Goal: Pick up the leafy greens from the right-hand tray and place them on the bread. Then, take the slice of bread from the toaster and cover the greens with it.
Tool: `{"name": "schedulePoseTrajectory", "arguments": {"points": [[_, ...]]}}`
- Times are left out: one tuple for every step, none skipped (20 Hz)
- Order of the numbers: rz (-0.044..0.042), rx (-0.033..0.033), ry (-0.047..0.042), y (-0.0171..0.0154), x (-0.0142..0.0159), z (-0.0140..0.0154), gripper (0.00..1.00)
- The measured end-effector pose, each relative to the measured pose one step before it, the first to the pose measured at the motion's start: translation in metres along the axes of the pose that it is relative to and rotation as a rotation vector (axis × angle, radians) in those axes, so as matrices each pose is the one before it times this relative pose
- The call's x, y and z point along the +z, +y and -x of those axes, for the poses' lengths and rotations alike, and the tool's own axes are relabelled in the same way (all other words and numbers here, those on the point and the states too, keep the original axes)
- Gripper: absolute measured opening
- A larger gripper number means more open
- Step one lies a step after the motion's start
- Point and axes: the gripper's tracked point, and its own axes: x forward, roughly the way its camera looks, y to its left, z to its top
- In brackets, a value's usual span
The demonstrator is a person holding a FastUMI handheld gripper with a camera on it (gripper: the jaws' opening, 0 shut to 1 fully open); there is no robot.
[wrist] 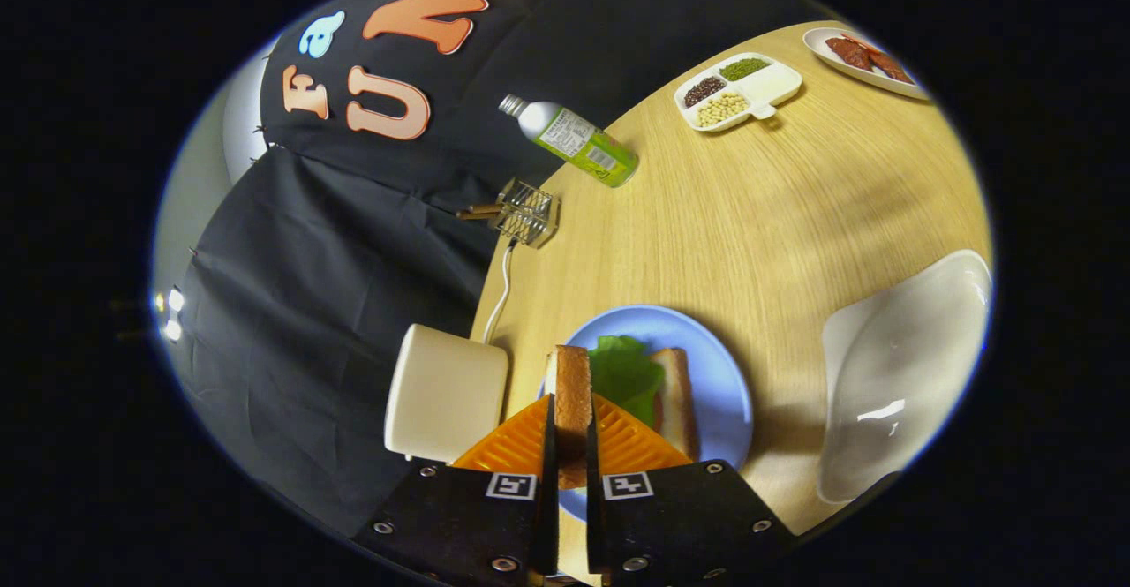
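Fingers: we see the gripper [572, 432] clamped on a slice of bread [573, 393], both fingers pressing its flat sides, the slice standing on edge between them.
Greens: we find the leafy greens [625, 375] on the other bread slice [678, 397] on the blue plate [719, 366], just ahead of the fingers.
Toaster: we see the cream toaster [444, 393] beside the plate, its cord [501, 291] running along the table [777, 207] edge.
Tray: the white tray [900, 366] sits on the plate's other side.
Far end: we make out a bottle [578, 141], a wire rack [527, 212], a divided dish of beans [737, 93] and a plate of meat [865, 59].
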Motion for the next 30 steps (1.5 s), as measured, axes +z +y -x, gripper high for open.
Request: {"name": "schedulePoseTrajectory", "arguments": {"points": [[0.01015,-0.01177,-0.00476,-0.00232,0.00071,-0.00009,0.13],[0.00754,-0.0078,0.00076,-0.00121,-0.00092,-0.00193,0.14],[0.01359,-0.01743,-0.00436,-0.00212,-0.00114,-0.00024,0.15],[0.01926,-0.02304,-0.00853,-0.00393,0.0007,-0.0009,0.17],[0.00916,-0.03529,-0.00002,-0.00637,-0.0025,0.00044,0.2],[0.00345,-0.02584,-0.00816,-0.00402,-0.00114,-0.00183,0.24],[0.00204,-0.00343,-0.01252,-0.00054,-0.001,-0.00308,0.31],[0.0051,-0.0132,-0.0109,-0.00126,-0.00022,0.00111,0.33],[0.00755,-0.0079,-0.00721,0.00056,-0.00062,0.00233,0.36],[0.00998,-0.01509,-0.00764,-0.00002,0.00058,0.00298,0.38],[0.00856,-0.0284,-0.00726,-0.00417,0.00067,0.00313,0.41],[0.00616,-0.01961,-0.0093,-0.00124,0.00076,0.00214,0.45],[0.01441,-0.01992,-0.02164,-0.00149,0.0041,0.00705,0.5],[0.01733,-0.03152,-0.0334,-0.00383,0.0066,0.00545,0.53],[0.01833,-0.02768,-0.03914,-0.00222,0.00906,0.00756,0.6],[0.01424,-0.01172,-0.03943,0.00075,0.00993,0.00759,0.63],[0.0101,0.00218,-0.0416,0.00451,0.00892,0.00978,0.67],[0.01375,0.00979,-0.04416,0.00559,0.01072,0.00854,0.68],[0.02044,0.00535,-0.04707,0.00239,0.01136,0.00606,0.72],[0.02748,-0.0007,-0.05201,0.00327,0.01292,0.01031,0.73],[0.02808,-0.00089,-0.05357,0.00273,0.01242,0.0102,0.75],[0.02548,0.00356,-0.05256,0.00356,0.01357,0.01018,0.76],[0.02192,0.00943,-0.05268,0.00577,0.01263,0.00898,0.79],[0.0223,0.01044,-0.05629,0.00498,0.01511,0.00979,0.8],[0.02151,0.00729,-0.05233,0.00379,0.01139,0.00513,0.83],[0.02323,0.00078,-0.04605,0.0008,0.01079,0.00448,0.85],[0.01615,-0.005,-0.04066,-0.00132,0.00786,0.00468,0.86],[0.01825,-0.01718,-0.03613,-0.00369,0.00829,0.0073,0.87],[0.01628,-0.01874,-0.02902,-0.00294,0.00492,0.00598,0.88],[0.01318,-0.01219,-0.03023,-0.00222,0.00818,0.00642,0.88]]}}
